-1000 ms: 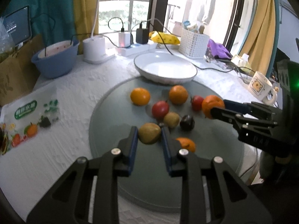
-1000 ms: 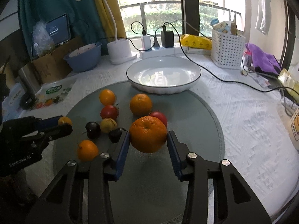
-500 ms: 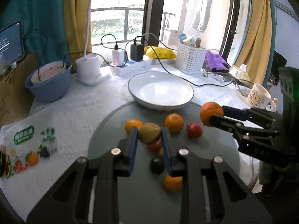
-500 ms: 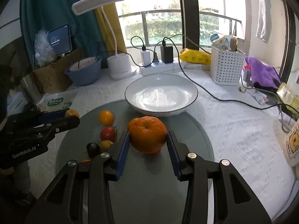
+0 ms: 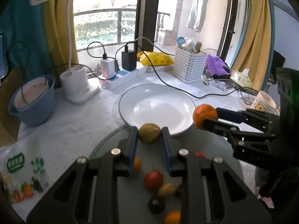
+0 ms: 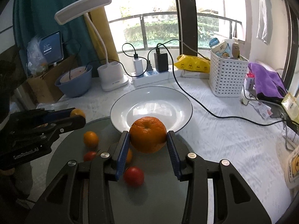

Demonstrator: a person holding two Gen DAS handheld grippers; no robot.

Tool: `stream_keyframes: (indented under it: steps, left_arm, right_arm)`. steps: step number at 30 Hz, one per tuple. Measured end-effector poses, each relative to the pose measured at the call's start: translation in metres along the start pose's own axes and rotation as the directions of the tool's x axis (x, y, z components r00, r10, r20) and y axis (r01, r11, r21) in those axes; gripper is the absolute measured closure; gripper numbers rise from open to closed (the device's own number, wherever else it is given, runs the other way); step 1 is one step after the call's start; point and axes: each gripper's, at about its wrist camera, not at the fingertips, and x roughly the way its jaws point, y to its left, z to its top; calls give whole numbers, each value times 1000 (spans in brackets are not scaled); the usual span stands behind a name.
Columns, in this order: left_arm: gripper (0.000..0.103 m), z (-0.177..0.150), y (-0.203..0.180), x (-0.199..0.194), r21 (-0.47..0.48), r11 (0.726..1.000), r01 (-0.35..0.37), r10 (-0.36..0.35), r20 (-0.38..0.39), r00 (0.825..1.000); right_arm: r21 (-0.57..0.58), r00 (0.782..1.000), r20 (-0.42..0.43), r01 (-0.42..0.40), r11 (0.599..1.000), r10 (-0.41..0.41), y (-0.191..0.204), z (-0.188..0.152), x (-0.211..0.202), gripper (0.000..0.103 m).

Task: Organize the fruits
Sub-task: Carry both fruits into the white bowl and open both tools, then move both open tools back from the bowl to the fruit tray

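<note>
While the left wrist view looks down over its own fingers, the left gripper [image 5: 149,136] is closed on a kiwi [image 5: 149,133], a brownish-green fruit pressed between the two blue pads and held in the air just in front of the near rim of the plate [image 5: 130,100]. The plate is white, and its bare inside shows no fruit. At the right of this view the right gripper [image 5: 207,116] reaches in from the side with an orange [image 5: 204,114] clamped at its tip, near the right rim of the plate. Below the fingers, blurred small fruits lie on the grey disc [image 5: 108,141]: a tomato [image 5: 153,180], a dark plum [image 5: 156,204] and others. In the right wrist view, the right gripper [image 6: 148,141] grips the orange [image 6: 147,134] firmly between both pads, at the near rim of the plate [image 6: 119,104]. The left gripper [image 6: 79,116] comes in from the left, with the kiwi [image 6: 77,113] only partly visible between its fingers. A small orange [image 6: 90,139] and a tomato [image 6: 133,176] rest on the disc [image 6: 74,145].
</note>
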Motion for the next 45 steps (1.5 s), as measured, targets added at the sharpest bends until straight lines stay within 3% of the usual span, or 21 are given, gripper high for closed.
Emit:
stream_keyframes:
  steps: [14, 16, 23, 28, 30, 32, 45]
  left_arm:
    - [77, 28, 1, 60, 17, 1000, 25, -24, -42, 999]
    - [77, 31, 0, 66, 16, 999, 29, -28, -44, 999]
    - [76, 34, 2, 84, 1, 1000, 25, -25, -79, 997]
    - [75, 35, 4, 86, -4, 1000, 13, -13, -88, 996]
    - [70, 34, 4, 85, -2, 1000, 1, -1, -84, 996]
    - [56, 34, 3, 83, -4, 1000, 0, -1, -78, 997]
    - [56, 35, 3, 46, -24, 999, -23, 23, -19, 1000]
  right_arm:
    - [29, 1000, -1, -25, 999, 25, -23, 21, 36, 60]
    - [29, 1000, 4, -25, 999, 25, -24, 24, 40, 68]
    - [22, 1000, 9, -29, 999, 29, -26, 32, 49, 68]
    - [35, 1000, 6, -25, 999, 25, -30, 31, 51, 68]
    - [41, 1000, 8, -23, 999, 23, -30, 31, 49, 68]
    - [44, 1000, 13, -23, 999, 22, -30, 31, 47, 68]
    - [45, 999, 38, 2, 999, -4, -23, 27, 24, 68]
